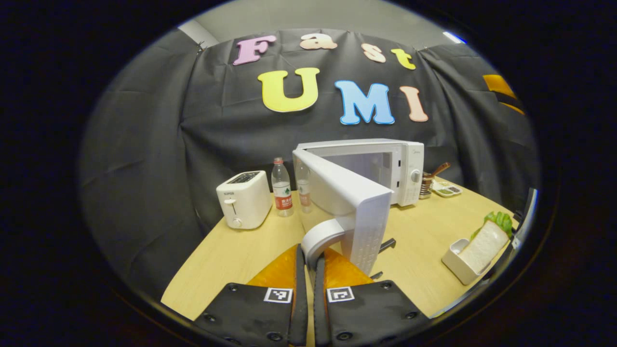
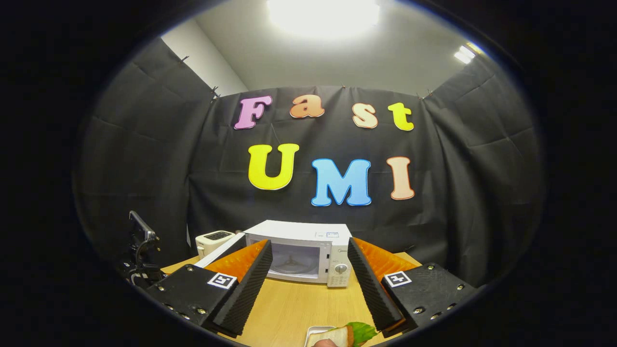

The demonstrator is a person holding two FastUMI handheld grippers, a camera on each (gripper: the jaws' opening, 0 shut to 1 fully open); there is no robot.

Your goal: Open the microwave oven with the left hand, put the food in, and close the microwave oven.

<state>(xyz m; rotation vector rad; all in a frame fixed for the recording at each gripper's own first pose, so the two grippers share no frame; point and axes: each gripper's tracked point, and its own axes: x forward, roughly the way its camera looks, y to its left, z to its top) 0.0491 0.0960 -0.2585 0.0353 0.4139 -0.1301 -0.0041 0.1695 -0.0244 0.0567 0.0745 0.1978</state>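
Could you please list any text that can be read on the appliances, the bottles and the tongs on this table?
Toaster front mark: too small to read.
Microwave mark above the dial: blurred.
Bottle label: too small to read.
Left tongs squares: coded patterns, no words.

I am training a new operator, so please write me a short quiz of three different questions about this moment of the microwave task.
1. True or false: the microwave door is swung open.
2. What do the left gripper's fingers press on?
A. the door handle
B. the toaster
C. a water bottle
3. Fill in: in the right gripper view, the sandwich lies below the right gripper, whose jaws stand ____.

Key: 1 true; 2 A; 3 open. The sandwich rests in a white tray on the table, not yet inside the microwave.
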